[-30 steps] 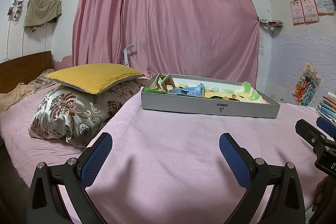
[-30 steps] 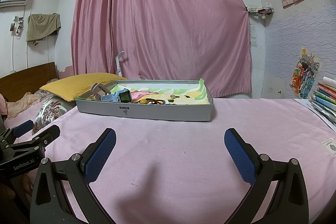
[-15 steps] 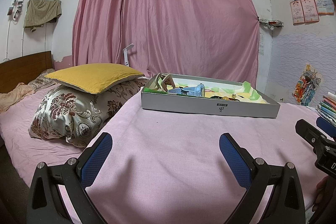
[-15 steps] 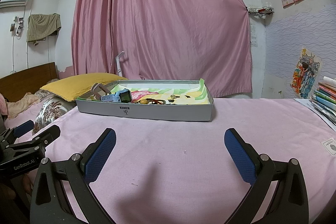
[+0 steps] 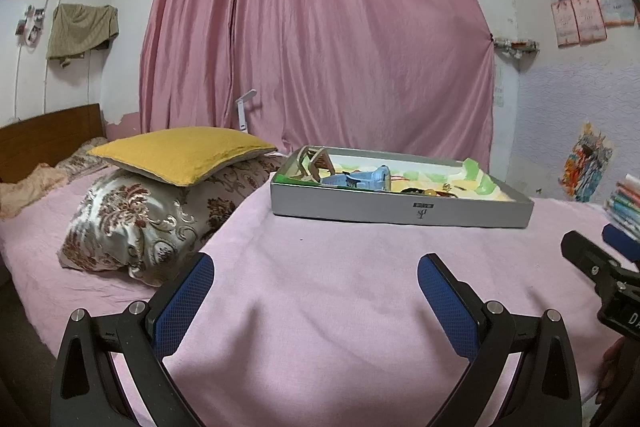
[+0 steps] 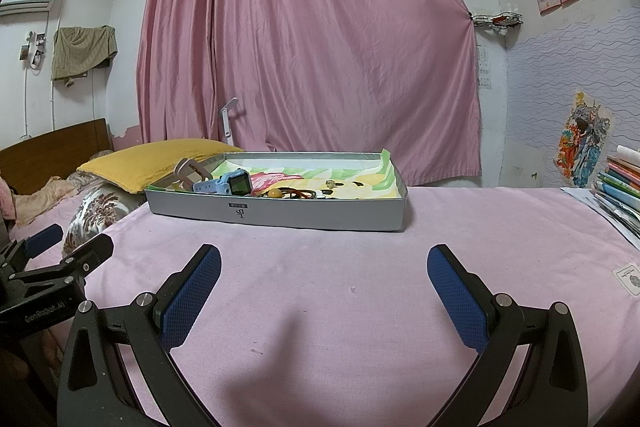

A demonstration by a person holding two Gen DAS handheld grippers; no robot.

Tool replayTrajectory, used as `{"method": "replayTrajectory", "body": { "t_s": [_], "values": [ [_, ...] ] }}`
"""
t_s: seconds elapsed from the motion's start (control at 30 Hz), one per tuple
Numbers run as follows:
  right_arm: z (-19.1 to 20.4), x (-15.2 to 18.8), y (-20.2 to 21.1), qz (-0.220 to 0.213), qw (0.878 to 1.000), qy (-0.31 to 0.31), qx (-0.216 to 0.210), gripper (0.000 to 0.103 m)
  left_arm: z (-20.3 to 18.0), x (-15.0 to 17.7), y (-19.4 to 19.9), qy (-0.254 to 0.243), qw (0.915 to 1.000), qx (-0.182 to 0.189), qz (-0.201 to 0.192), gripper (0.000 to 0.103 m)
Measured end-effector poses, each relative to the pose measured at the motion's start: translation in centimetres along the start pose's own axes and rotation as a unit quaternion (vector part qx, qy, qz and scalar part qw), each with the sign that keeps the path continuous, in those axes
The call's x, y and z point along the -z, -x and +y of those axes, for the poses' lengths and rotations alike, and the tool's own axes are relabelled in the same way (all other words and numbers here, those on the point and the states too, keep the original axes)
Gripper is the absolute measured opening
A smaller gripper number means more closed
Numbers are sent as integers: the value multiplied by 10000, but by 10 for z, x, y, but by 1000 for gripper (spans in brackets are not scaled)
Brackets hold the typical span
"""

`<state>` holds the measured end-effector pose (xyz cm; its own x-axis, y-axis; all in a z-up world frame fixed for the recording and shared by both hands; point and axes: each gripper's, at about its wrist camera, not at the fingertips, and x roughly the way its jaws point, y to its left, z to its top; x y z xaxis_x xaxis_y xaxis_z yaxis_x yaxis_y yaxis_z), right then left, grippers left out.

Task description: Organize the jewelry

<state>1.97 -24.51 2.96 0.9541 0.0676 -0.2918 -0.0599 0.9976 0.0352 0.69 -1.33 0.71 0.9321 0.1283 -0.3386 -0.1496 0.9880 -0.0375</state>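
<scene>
A shallow grey box [image 5: 400, 213] [image 6: 280, 217] sits on the pink bedsheet ahead of both grippers. Inside it lie a blue watch [image 6: 230, 183] [image 5: 362, 179], a beige strap [image 6: 188, 169] [image 5: 314, 161], a bracelet with an amber bead [image 6: 288, 193] and small pieces [image 6: 330, 183]. My left gripper [image 5: 316, 273] is open and empty, low over the sheet, short of the box. My right gripper [image 6: 324, 265] is open and empty, also short of the box. Each gripper shows at the edge of the other's view.
A yellow pillow [image 5: 180, 153] lies on a patterned pillow [image 5: 140, 223] to the left. A stack of books [image 6: 620, 191] is at the right edge. A pink curtain [image 6: 308, 47] hangs behind. A small card [image 6: 630, 277] lies on the sheet.
</scene>
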Motion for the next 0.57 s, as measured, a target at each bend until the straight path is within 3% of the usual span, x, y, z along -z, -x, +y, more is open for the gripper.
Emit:
{"method": "replayTrajectory", "body": {
  "t_s": [0.57],
  "values": [
    [1, 0, 1, 6, 10000, 1, 1, 101, -4, -2, 3, -137, 9999, -53, -31, 102]
  ]
}}
